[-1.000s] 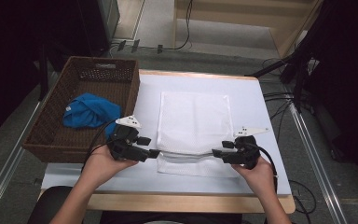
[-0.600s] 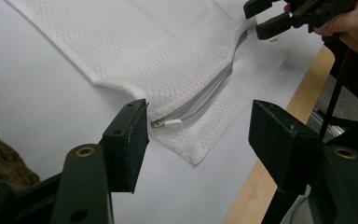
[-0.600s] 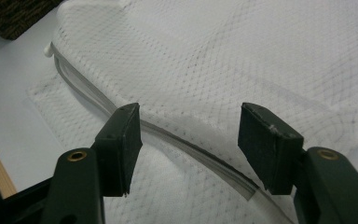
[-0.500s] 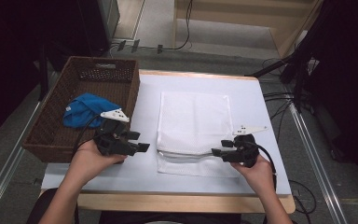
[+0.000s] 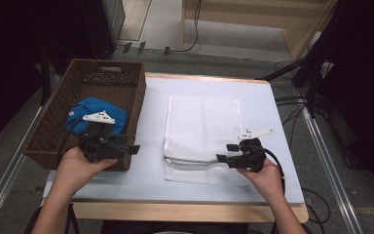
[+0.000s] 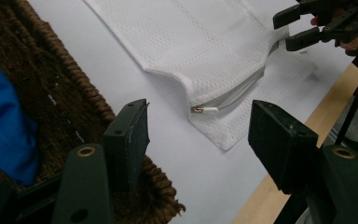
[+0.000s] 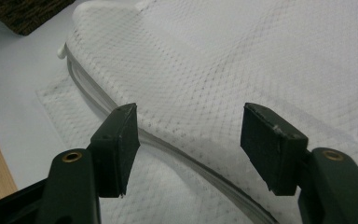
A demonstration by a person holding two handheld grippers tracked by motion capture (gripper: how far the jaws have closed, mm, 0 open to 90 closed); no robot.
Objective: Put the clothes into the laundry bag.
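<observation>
Hovering my left gripper (image 5: 132, 147) by the basket (image 5: 126, 87), jaws apart (empty); right gripper (image 5: 225, 152), just been opening, over mesh bag (image 5: 202, 122), unclamped.

- The left gripper (image 5: 126, 148) has left the near-left corner of the white mesh bag (image 5: 202, 126) and moved toward the desk's left edge — it now sits over the near-right corner of the wicker basket (image 5: 48, 141), close to the blue cloth (image 5: 95, 109) inside.
- Its jaws stand apart with nothing between them; the zipper pull (image 6: 204, 110) lies free on the desk (image 5: 151, 112).
- The right gripper (image 5: 226, 152) has just been opening its jaws — they now straddle the bag's open mouth at the near edge without pressing it.
</observation>
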